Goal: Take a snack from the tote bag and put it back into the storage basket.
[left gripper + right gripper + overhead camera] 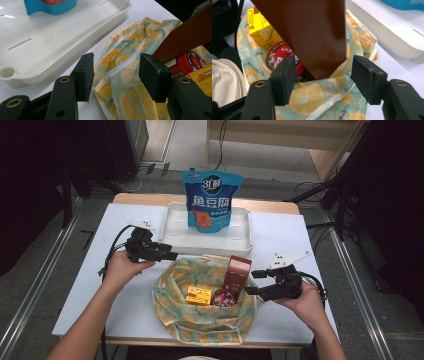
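My left gripper hangs with jaws apart at the left rim of the lemon-print bag, gripping nothing, the bag's folded edge lying between its pads. The bag sits open at the bench's near edge, holding a yellow box, a red tin and a brown box. My right gripper stands open too, pads clear of the brown box.
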`<state>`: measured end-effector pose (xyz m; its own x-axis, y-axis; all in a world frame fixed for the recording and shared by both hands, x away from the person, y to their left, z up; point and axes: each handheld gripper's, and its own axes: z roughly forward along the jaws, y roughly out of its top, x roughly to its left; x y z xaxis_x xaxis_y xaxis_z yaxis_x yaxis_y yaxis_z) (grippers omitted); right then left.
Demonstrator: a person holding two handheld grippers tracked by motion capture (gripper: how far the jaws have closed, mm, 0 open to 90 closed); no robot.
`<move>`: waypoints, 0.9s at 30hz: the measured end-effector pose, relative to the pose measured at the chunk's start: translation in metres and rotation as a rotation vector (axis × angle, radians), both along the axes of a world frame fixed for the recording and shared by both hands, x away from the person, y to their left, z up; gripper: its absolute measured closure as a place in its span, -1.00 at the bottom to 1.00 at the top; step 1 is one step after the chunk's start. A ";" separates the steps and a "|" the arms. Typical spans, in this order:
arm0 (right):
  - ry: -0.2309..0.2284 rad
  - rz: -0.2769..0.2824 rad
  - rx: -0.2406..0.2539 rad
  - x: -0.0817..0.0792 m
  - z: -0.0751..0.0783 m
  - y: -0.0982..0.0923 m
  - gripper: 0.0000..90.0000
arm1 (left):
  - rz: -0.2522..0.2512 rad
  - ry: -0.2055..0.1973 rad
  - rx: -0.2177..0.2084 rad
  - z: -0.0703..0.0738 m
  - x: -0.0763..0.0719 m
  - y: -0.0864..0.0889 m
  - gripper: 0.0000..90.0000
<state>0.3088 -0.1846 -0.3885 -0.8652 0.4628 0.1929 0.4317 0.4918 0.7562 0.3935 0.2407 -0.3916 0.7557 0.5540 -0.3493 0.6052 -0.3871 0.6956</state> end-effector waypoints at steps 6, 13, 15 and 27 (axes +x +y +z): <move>0.001 0.006 -0.008 -0.001 0.002 0.005 -0.31 | -0.006 -0.008 0.000 0.001 -0.002 0.001 0.03; -0.013 0.002 -0.002 0.003 0.008 0.013 -0.37 | -0.006 -0.009 -0.005 0.001 -0.001 0.005 0.04; -0.015 0.002 0.000 0.004 0.008 0.013 -0.37 | -0.009 -0.013 -0.008 0.001 -0.002 0.006 0.04; -0.027 0.016 -0.002 0.011 0.021 0.027 -0.38 | -0.002 -0.001 -0.021 0.002 -0.002 0.012 0.03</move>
